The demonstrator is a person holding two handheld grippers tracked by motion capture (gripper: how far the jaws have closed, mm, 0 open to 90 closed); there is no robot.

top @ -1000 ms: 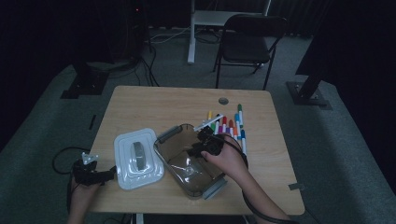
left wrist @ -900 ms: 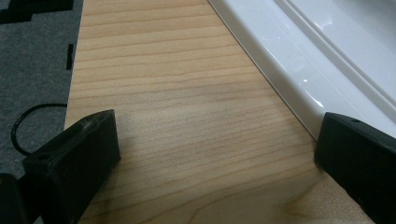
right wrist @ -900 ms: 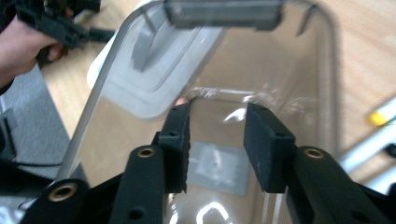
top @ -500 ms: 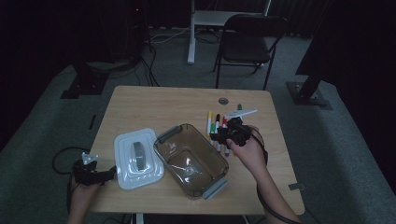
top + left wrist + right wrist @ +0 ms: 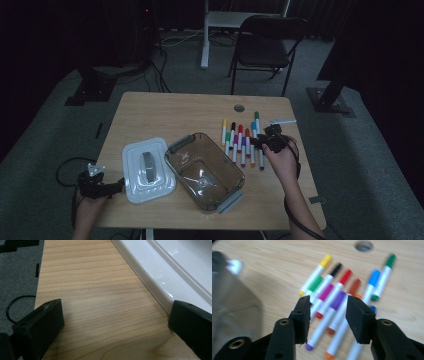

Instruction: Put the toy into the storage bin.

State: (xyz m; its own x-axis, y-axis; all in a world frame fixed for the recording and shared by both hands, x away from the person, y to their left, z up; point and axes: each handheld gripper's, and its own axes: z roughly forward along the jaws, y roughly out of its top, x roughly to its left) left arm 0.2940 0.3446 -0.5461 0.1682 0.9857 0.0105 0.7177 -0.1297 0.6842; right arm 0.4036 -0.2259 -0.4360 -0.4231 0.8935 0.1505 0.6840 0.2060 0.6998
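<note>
Pale wood-grain table: matt, smooth. White plastic lid: glossy w/ reflections. Clear smoky plastic container: shiny. Coloured plastic marker pens: smooth, slight sheen. Black hand-held gripper: matt plastic, pads look rough-ish.

Our left hand-held gripper sits low at seven o'clock, jaws spread wide. Our right hand-held gripper reaches out at three o'clock, jaws parted.

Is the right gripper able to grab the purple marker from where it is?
Probably yes. The right gripper hangs open right above the purple marker, which lies between its jaws. Neighbouring markers lie close on both sides, so it might catch one too.
</note>
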